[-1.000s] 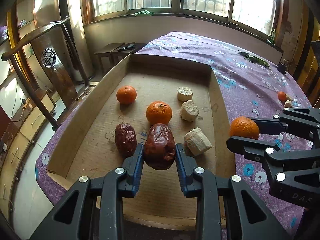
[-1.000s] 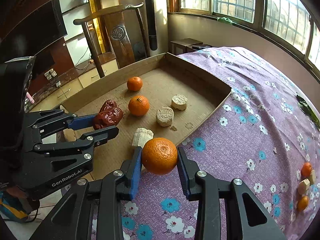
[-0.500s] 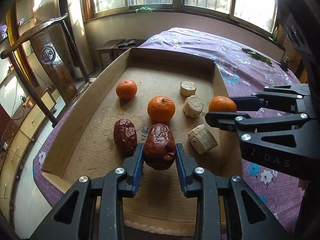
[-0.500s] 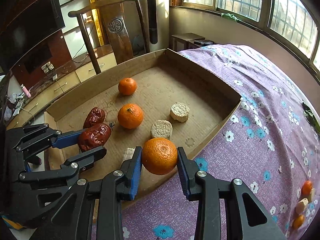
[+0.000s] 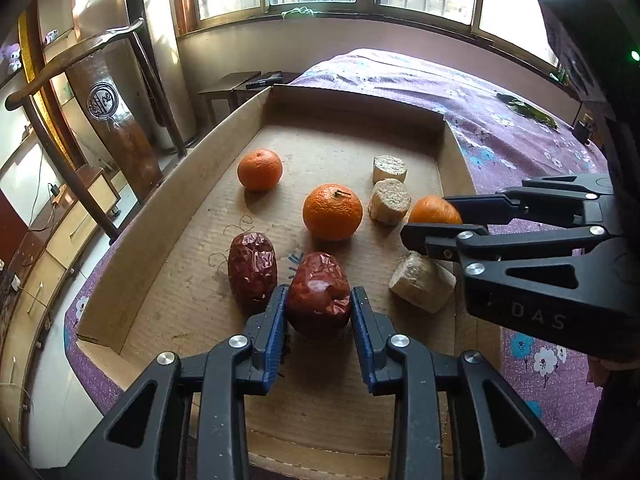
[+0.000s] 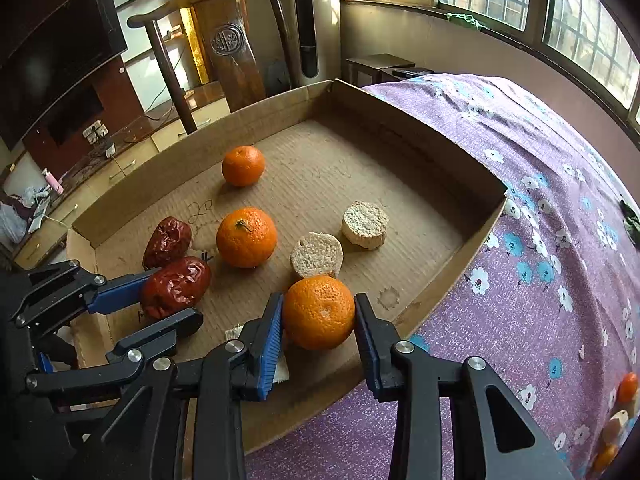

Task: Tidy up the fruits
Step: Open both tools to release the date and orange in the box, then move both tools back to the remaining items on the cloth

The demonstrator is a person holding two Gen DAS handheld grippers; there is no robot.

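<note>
A shallow cardboard tray (image 5: 348, 102) lies on a purple flowered cloth. My left gripper (image 5: 318, 310) is shut on a dark red jujube (image 5: 318, 294) low over the tray's near end, beside a second jujube (image 5: 252, 266) lying on the tray floor. My right gripper (image 6: 319, 314) is shut on an orange (image 6: 319, 312) and holds it over the tray's right side, above the pale cut pieces. In the left wrist view this orange (image 5: 432, 210) shows between the right gripper's fingers. Two more oranges (image 5: 332, 211) (image 5: 259, 169) and three pale cut chunks (image 5: 420, 287) rest in the tray.
The tray's low walls (image 6: 448, 272) ring the fruit. More small fruit pieces (image 6: 622, 404) lie on the cloth (image 6: 552, 200) at the far right. A wooden chair (image 5: 104, 92) stands beside the table on the left. Windows run along the back wall.
My right gripper has carried its orange leftward from over the cloth to over the tray's right side. My left gripper has stayed shut on the jujube, almost still.
</note>
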